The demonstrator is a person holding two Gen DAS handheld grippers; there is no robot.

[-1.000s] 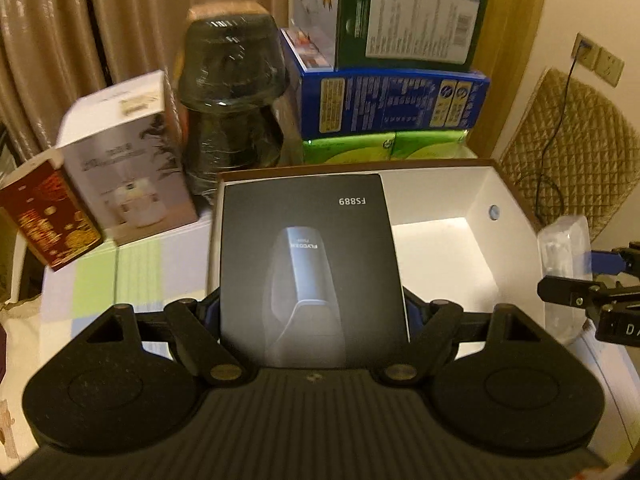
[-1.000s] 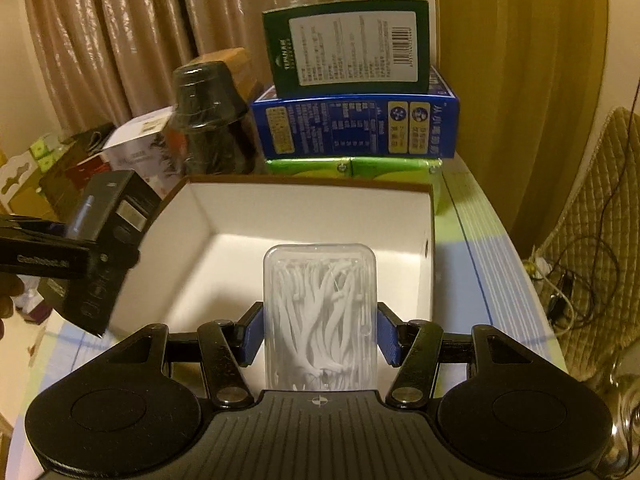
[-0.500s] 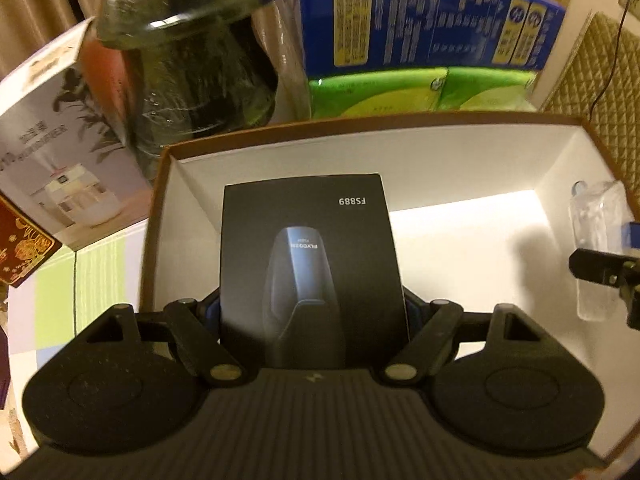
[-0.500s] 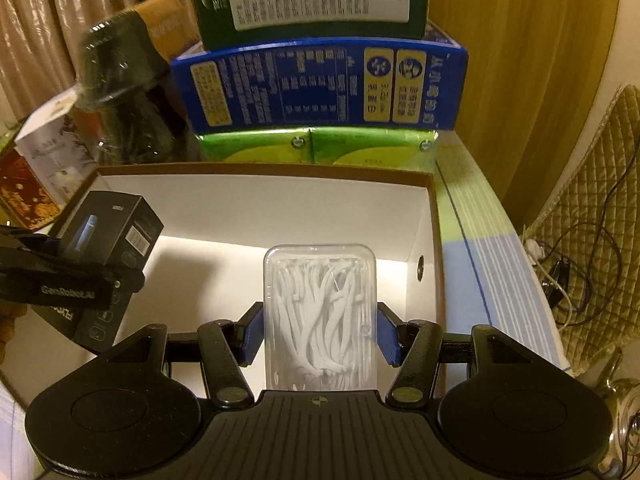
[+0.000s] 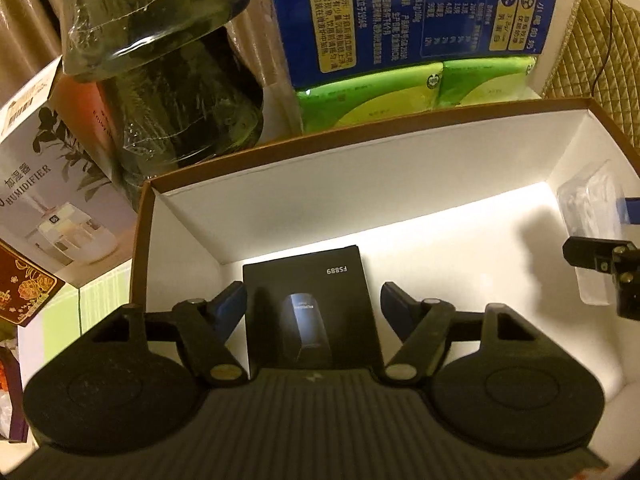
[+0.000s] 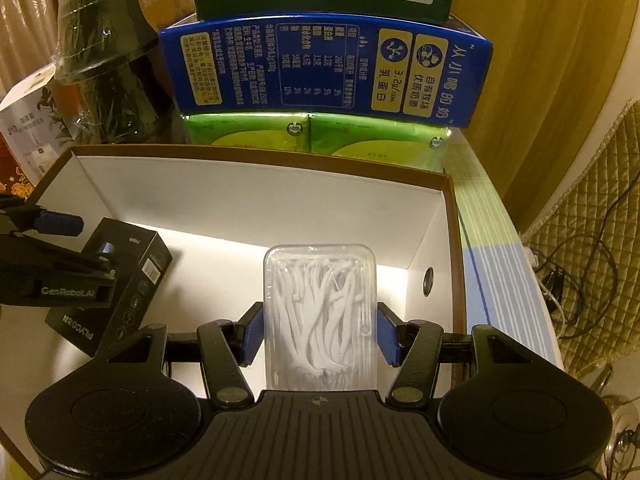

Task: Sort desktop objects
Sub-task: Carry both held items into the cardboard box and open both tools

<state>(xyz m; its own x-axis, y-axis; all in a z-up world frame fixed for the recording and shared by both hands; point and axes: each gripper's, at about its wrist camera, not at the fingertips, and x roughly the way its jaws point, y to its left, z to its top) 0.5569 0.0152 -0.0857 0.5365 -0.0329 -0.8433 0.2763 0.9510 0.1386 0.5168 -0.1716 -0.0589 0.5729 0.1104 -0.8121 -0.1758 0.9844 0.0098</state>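
Observation:
A black box marked FS889 (image 5: pixel 306 304) lies on the floor of a white-lined cardboard bin (image 5: pixel 360 184), at its left end. My left gripper (image 5: pixel 312 294) hovers over it. Its jaws are closing, and the blue pads stand clear of the box on both sides. In the right wrist view the same black box (image 6: pixel 128 280) rests tilted under the left gripper (image 6: pixel 80 244). My right gripper (image 6: pixel 320 316) is shut on a clear case of white floss picks (image 6: pixel 320 312), held inside the bin (image 6: pixel 260 200) near its right wall. The case (image 5: pixel 588 208) also shows at the right edge of the left wrist view.
Behind the bin stand a blue milk carton (image 5: pixel 400 20) on green packs (image 5: pixel 380 96), and a dark wrapped stack of bowls (image 5: pixel 168 80). A humidifier box (image 5: pixel 52 200) and a red box (image 5: pixel 24 292) stand left. A quilted chair (image 6: pixel 600 240) with cables is right of the table.
The black box has left the left gripper's jaws and dropped to the bin floor. Both grippers came down into the bin. The right gripper still grips the floss case.

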